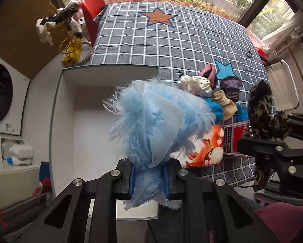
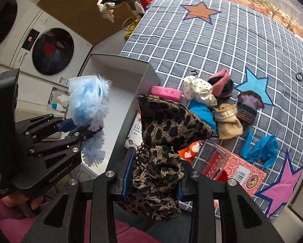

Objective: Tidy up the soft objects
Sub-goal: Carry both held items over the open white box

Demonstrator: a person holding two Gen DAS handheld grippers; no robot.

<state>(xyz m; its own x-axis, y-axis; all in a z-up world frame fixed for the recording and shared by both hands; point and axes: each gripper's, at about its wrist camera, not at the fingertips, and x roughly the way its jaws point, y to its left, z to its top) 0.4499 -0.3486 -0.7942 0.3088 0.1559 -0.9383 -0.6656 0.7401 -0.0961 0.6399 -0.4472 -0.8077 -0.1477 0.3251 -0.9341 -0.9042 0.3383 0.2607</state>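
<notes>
Left gripper (image 1: 149,180) clamps a fluffy pale-blue fabric piece (image 1: 151,121) directly above the open white box (image 1: 74,121); right gripper (image 2: 153,184), beside it, grips a leopard-print scrunchie (image 2: 163,133).

"GenRobot.AI" is printed on the left gripper (image 2: 84,130) body.

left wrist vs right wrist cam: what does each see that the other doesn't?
Left wrist only: the whole open white box, seen from above.
Right wrist only: pink sponge, pink star patch, blue glove spread flat.
Both: left hand-held gripper shut on blue fluffy cloth, right hand-held gripper shut on leopard scrunchie, checked blanket.
</notes>
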